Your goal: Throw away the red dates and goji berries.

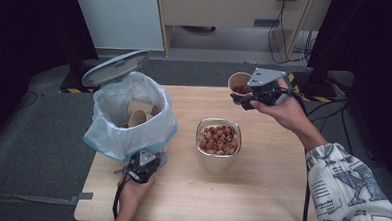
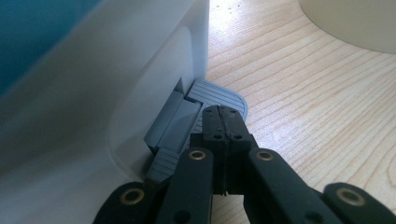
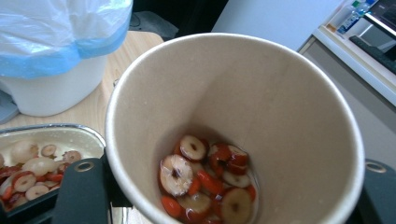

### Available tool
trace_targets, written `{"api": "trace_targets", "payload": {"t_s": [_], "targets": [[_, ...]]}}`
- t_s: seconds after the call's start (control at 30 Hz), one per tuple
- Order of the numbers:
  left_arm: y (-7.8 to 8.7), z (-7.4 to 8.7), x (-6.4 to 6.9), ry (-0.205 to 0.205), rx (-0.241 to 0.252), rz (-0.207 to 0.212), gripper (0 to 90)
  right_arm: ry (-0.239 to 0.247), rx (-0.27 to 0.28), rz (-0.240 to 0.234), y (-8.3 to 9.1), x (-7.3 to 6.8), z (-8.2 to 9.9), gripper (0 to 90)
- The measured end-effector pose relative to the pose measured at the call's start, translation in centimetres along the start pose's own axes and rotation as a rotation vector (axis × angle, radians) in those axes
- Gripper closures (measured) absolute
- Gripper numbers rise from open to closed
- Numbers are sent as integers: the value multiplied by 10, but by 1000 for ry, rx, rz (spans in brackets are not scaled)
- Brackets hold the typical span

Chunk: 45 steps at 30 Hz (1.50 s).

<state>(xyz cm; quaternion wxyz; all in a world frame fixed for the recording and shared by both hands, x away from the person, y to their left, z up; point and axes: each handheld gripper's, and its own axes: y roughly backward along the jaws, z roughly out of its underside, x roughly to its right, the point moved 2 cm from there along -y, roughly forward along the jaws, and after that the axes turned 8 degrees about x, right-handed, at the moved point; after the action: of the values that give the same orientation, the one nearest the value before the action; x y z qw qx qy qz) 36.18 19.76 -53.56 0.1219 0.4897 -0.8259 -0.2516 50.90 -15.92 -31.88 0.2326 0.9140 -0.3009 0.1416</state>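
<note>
Up behind the metal bowl of red fruit slices (image 1: 219, 137), right gripper (image 1: 246, 98) pinching a tan paper cup of slices (image 1: 239, 83), probably to tip in. Left gripper (image 2: 223, 122), pressed together, on the white pedal bin's grey pedal (image 2: 219, 94), propping the lid (image 1: 116, 67) open.

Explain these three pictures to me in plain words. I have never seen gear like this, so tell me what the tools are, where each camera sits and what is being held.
No robot here: a person holds a two-jaw hand tool in each hand. The wide picture comes from a camera above the wooden table. The other two come from small cameras riding on the tools, looking along their black jaws.

On the table stand a white pedal bin lined with a plastic bag, holding used paper cups, and a bowl of sliced dried fruit.

The left gripper is shut on nothing, its tip at the bin's grey foot pedal, and the lid stands open. The right gripper holds a paper cup above the table, with fruit slices in its bottom.
</note>
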Motion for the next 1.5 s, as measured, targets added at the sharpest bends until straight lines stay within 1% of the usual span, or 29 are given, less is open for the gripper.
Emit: {"api": "trace_targets", "payload": {"t_s": [0.07,0.2,0.27,0.33,0.43,0.47,0.6,0.63,0.73,0.8,0.83,0.9,1.07,1.1,1.17,1.23,1.37,1.5], "targets": [[0,0,0,1,0,1,894,7,5,2,0,-1,0,313],[0,0,0,1,1,2,894,46,11,-22,-1,-9,-2,312],[0,0,0,-2,-2,2,894,57,13,-17,-1,-10,-1,312],[0,0,0,-2,-2,2,894,69,12,-2,0,-10,0,313],[0,0,0,-1,-2,2,894,95,7,-3,0,-12,1,313],[0,0,0,-2,-2,2,894,110,2,3,1,-12,2,313],[0,0,0,0,-1,1,894,131,7,33,5,-10,3,314],[0,0,0,-1,-2,1,894,135,11,34,5,-11,3,315],[0,0,0,-1,-2,1,895,177,1,23,6,-18,3,314],[0,0,0,-2,-2,0,894,177,-1,22,6,-18,3,314],[0,0,0,-1,-2,0,894,182,1,28,6,-18,4,314],[0,0,0,-2,-2,0,895,178,4,34,7,-18,4,314],[0,0,0,0,-2,1,894,247,-16,29,4,-25,3,314],[0,0,0,0,-2,1,894,270,-21,32,3,-27,2,314],[0,0,0,1,-2,2,894,286,-23,40,2,-29,2,314],[0,0,0,1,-2,1,895,321,-27,50,1,-31,1,314],[0,0,0,1,-2,2,894,343,-27,60,1,-33,1,314],[0,0,0,2,-3,3,895,360,-27,85,2,-27,0,314]]}}
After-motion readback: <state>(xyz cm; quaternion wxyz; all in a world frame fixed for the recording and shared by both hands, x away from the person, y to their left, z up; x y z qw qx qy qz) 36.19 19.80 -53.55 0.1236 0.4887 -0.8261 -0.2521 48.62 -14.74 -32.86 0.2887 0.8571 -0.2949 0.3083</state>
